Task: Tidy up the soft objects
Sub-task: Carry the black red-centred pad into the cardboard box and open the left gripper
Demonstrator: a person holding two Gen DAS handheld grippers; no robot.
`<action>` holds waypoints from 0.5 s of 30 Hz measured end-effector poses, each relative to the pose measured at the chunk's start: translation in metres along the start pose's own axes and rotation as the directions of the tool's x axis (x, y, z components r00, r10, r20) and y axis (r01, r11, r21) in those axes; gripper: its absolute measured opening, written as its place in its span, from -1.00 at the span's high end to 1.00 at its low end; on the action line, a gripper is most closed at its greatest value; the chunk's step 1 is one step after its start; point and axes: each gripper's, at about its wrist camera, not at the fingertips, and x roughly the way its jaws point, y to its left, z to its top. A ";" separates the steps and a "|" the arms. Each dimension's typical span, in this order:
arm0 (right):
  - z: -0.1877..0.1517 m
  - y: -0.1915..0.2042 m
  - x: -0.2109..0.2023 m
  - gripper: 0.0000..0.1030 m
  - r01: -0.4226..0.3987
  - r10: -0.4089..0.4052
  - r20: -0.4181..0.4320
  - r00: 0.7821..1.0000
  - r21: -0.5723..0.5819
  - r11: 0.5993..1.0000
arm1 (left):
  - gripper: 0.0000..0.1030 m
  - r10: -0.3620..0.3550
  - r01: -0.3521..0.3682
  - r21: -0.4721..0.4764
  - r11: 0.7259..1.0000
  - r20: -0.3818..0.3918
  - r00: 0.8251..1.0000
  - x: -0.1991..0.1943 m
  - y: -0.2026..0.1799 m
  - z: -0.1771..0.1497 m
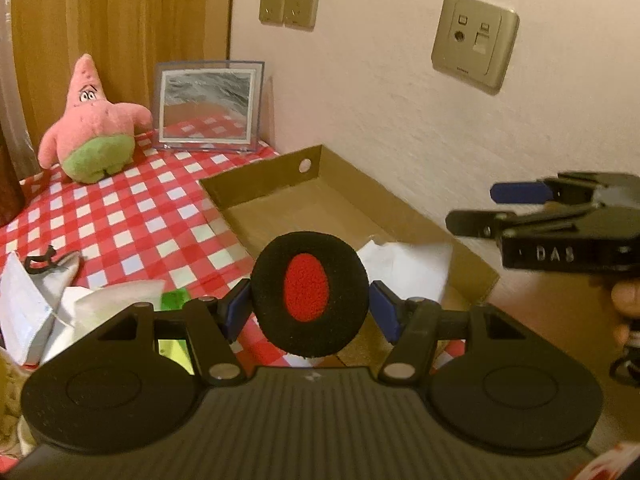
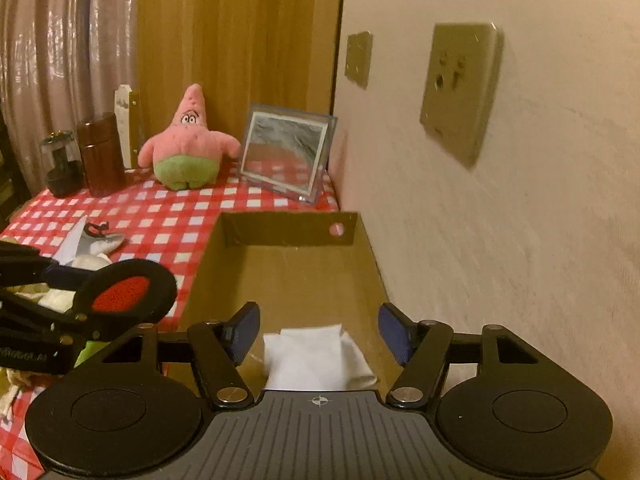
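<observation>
Pad (image 1: 308, 294), black foam with a red centre, sits pinched at its edges between the left gripper (image 1: 310, 308) fingers, held above the tablecloth (image 1: 120, 216) at the box's 9 o'clock. Risk: so shallow a pinch may let it slip short of the box (image 2: 288, 276). Right gripper (image 2: 316, 332) hangs spread and empty over the box. Box holds only a white cloth (image 2: 316, 360) at its near end; the rest is bare. Plush (image 1: 92, 124) stands outside, at 11 o'clock.

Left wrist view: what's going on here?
The left gripper is shut on a round black foam pad with a red centre, held in the air beside the open cardboard box. The right gripper is open and holds nothing, hovering over the box, where a white folded cloth already lies. A pink starfish plush sits untouched on the checkered tablecloth.
</observation>
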 end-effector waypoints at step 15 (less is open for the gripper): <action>-0.033 -0.016 -0.006 -0.27 0.036 -0.034 -0.035 0.999 0.051 0.998 | -0.58 -0.072 0.073 0.007 0.997 -0.022 0.997 0.041 -0.024 0.002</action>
